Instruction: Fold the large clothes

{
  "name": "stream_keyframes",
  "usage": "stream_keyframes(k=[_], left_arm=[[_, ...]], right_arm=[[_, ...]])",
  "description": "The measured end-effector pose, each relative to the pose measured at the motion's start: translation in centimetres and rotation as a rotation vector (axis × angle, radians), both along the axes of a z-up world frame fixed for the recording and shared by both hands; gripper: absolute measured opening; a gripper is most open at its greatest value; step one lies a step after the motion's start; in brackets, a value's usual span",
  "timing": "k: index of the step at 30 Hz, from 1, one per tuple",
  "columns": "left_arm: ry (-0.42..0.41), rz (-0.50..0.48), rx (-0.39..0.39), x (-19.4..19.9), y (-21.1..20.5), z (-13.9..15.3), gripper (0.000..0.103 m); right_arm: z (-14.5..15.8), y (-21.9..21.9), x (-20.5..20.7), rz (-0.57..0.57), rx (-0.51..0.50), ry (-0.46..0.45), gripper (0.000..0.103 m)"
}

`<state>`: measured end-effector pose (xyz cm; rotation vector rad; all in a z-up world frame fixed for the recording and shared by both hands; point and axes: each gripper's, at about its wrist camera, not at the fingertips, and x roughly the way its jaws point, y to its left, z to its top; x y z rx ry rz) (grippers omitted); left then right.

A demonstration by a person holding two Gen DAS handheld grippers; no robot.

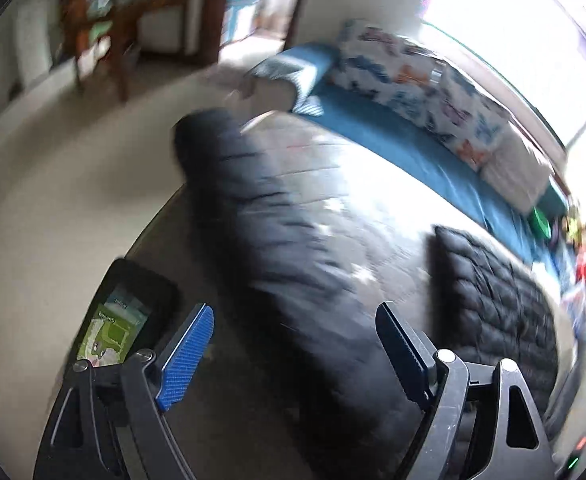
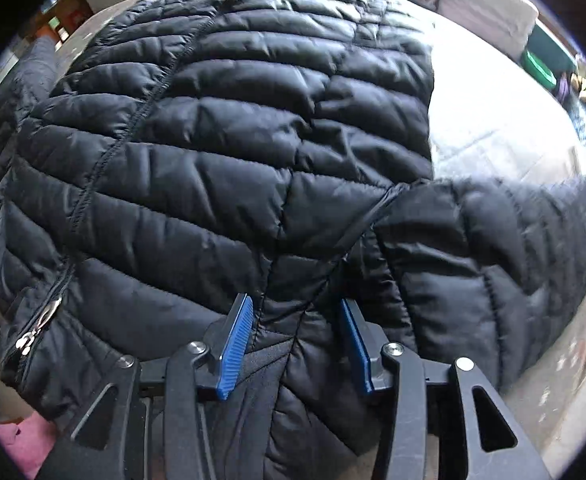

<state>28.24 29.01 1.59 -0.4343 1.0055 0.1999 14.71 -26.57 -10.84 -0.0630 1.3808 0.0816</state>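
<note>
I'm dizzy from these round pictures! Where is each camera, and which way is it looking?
Left wrist: sits on the left gripper, looking along its open fingers over the black puffer jacket on the grey bedspread toward the butterfly pillow; a phone lies beside it.
Right wrist: sits on the right gripper, close above the puffer jacket, blue pads either side of a fold near the shoulder seam.
Both show the jacket, bedspread and pillow.

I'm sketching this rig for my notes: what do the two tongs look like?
Both are alike: the left tongs and right tongs have black angular linkage arms with triangular cut-outs, silver pivot pins and flat fingers faced with ribbed blue pads. No cables or sleeves show.
</note>
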Motion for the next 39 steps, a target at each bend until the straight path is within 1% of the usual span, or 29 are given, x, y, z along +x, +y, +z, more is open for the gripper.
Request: stream_keyframes(k=[3,4,5,6,8,9,10,11,12,13,14,16,17,18,19,21,23,24,26,27,29,30,31,32,35,36,38,39], left_arm=[[0.016,0.049,-0.071,1.0,3.4,-1.7,0.089],[0.018,0.052,-0.09,1.4,4.1,-2.3,0.089],[0.023,0.051,-0.109,1.8,4.8,-2.9,0.089],[0.032,0.058,-0.128,2.2,5.5,-3.7,0.089],[0.047,0.063,-0.13,3.0,6.4,-5.0,0.087],[0.059,0.073,-0.11,3.4,6.9,-5.9,0.084],[0.061,0.075,-0.096,3.7,7.1,-6.4,0.074],[0.067,0.069,-0.078,4.0,7.2,-6.9,0.069],[0.082,0.063,-0.052,4.4,7.2,-7.6,0.06],[0.093,0.061,-0.036,4.6,7.3,-8.1,0.054],[0.103,0.061,-0.017,5.0,7.3,-8.5,0.051],[0.116,0.054,0.042,5.5,7.3,-9.4,0.039],[0.116,0.055,0.069,5.7,7.3,-9.5,0.036],[0.113,0.056,0.079,6.0,7.5,-9.7,0.031],[0.104,0.06,0.079,6.1,7.7,-9.5,0.028],[0.071,0.052,0.091,6.2,7.4,-8.8,0.024],[0.029,0.038,0.105,6.4,7.2,-7.9,0.024],[-0.006,0.028,0.107,6.2,7.0,-7.1,0.024],[-0.028,0.022,0.109,6.1,6.6,-6.5,0.025],[-0.005,0.018,0.103,6.2,6.5,-6.8,0.026],[0.052,0.014,0.105,6.5,6.4,-7.4,0.034],[0.086,0.017,0.099,6.5,6.5,-7.9,0.043],[0.105,0.025,0.076,6.3,6.7,-8.0,0.047],[0.099,0.031,0.057,5.9,6.8,-7.9,0.047],[0.043,0.039,0.033,3.6,6.7,-6.0,0.052],[0.0,0.033,0.021,2.4,6.4,-4.6,0.052],[-0.069,-0.002,-0.023,0.5,5.5,-2.7,0.052],[-0.114,-0.061,-0.074,-0.7,4.3,-1.6,0.052]], right_arm=[[-0.2,-0.3,0.6,-0.016,0.016,0.017,0.053],[-0.3,-0.4,1.0,-0.018,0.018,0.023,0.054],[-0.4,-0.5,1.1,0.01,0.005,0.03,0.054],[-0.4,-0.6,1.3,0.005,0.008,0.034,0.054],[-0.8,-0.9,2.4,-0.001,0.011,0.038,0.055],[-1.0,-1.1,3.2,-0.003,0.009,0.04,0.055],[-1.1,-1.1,3.5,-0.007,0.008,0.041,0.055],[-1.2,-1.1,3.6,-0.01,0.007,0.041,0.056],[-1.2,-1.1,3.7,-0.01,0.004,0.041,0.057],[-1.4,-1.0,4.0,-0.009,-0.002,0.043,0.057],[-1.3,-1.1,3.7,-0.009,-0.006,0.043,0.058],[-1.5,-0.9,3.8,-0.019,-0.009,0.043,0.059],[-1.6,-0.4,3.7,-0.021,-0.011,0.043,0.06],[-1.6,-0.2,3.8,-0.023,-0.013,0.042,0.061],[-1.7,-0.2,3.9,-0.023,-0.015,0.041,0.061],[-1.9,-0.1,3.7,-0.021,-0.018,0.035,0.061],[-1.9,-0.1,3.6,-0.019,-0.017,0.035,0.061],[-1.8,-0.2,3.6,-0.02,-0.017,0.035,0.061],[-2.0,0.0,3.7,-0.017,-0.019,0.035,0.062],[-2.1,0.1,3.7,-0.016,-0.021,0.034,0.063],[-2.2,0.1,3.7,-0.015,-0.022,0.031,0.063],[-2.1,0.0,3.8,-0.01,-0.017,0.038,0.063],[-2.1,-0.1,3.7,-0.005,-0.011,0.039,0.063],[-2.1,-0.1,3.7,0.0,-0.009,0.037,0.064],[-1.9,-0.2,3.6,0.003,-0.007,0.039,0.064],[-2.0,-0.2,3.7,0.006,-0.011,0.039,0.064],[-2.0,-0.3,3.7,0.007,-0.013,0.037,0.065],[-2.0,-0.3,3.6,0.007,-0.014,0.035,0.065]])
